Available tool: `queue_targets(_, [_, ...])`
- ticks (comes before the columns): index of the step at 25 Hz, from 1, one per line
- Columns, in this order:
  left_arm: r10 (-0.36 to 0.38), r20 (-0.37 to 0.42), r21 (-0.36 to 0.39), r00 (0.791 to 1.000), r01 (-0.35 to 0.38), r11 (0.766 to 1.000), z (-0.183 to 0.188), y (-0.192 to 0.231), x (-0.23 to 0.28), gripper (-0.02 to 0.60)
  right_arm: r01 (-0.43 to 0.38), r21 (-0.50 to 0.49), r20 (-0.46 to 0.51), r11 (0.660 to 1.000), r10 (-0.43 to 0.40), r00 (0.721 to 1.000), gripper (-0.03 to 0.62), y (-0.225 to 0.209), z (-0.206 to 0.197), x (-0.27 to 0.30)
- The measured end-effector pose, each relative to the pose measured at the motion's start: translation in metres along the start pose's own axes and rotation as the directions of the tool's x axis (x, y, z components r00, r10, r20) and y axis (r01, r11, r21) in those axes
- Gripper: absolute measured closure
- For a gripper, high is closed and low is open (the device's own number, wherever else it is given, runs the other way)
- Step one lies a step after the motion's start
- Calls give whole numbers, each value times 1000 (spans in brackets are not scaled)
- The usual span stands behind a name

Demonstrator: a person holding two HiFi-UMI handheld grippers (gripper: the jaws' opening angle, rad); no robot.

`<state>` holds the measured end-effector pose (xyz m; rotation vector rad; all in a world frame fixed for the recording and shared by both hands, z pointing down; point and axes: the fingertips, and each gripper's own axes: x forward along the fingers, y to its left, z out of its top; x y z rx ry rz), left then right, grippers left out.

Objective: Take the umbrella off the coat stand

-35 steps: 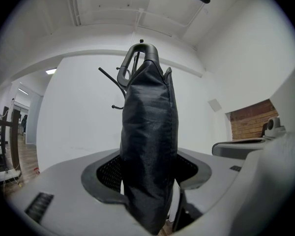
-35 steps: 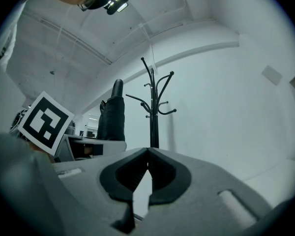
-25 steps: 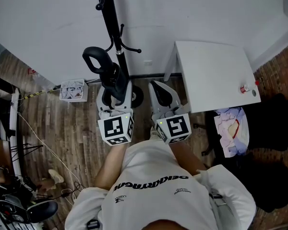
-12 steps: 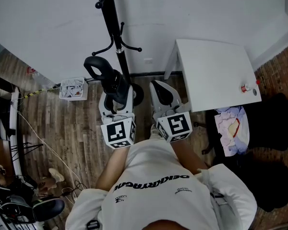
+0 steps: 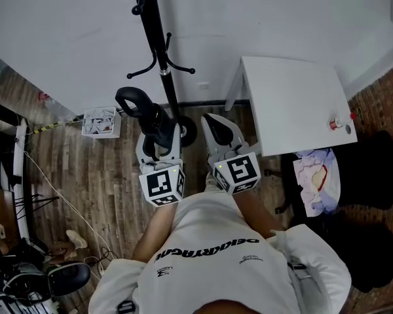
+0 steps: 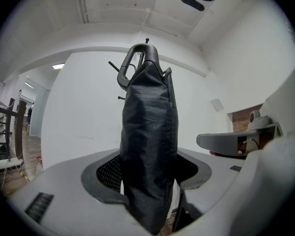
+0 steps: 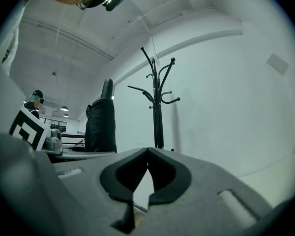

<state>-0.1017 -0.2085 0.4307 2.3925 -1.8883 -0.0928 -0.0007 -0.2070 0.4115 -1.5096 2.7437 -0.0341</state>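
Black umbrella (image 6: 148, 146) stands upright, clamped in the left gripper's (image 5: 158, 139) fingers, clear of the stand (image 5: 158, 51); right gripper (image 7: 146, 173) fingers are together, empty; the taking-off looks done, leaving only carrying it away.

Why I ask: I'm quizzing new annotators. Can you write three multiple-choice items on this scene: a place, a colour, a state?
1. Where is the umbrella? A on the floor; B in the left claw; C on the white table.
2. What colour is the coat stand? A white; B black; C red.
3. How is the right claw? A wide open; B shut on a cup; C shut, empty.
Answers: B, its pads clamp the folded umbrella; B, pole and hooks look black; C, its tips meet with nothing between.
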Motion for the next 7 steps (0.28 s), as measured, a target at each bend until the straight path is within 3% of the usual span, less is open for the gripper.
queue_targets(7, [7,-26,-8,1000,-7,1000,-10,2,5,314,-1,33,-24,999,2,1000,599,-8,-12,1])
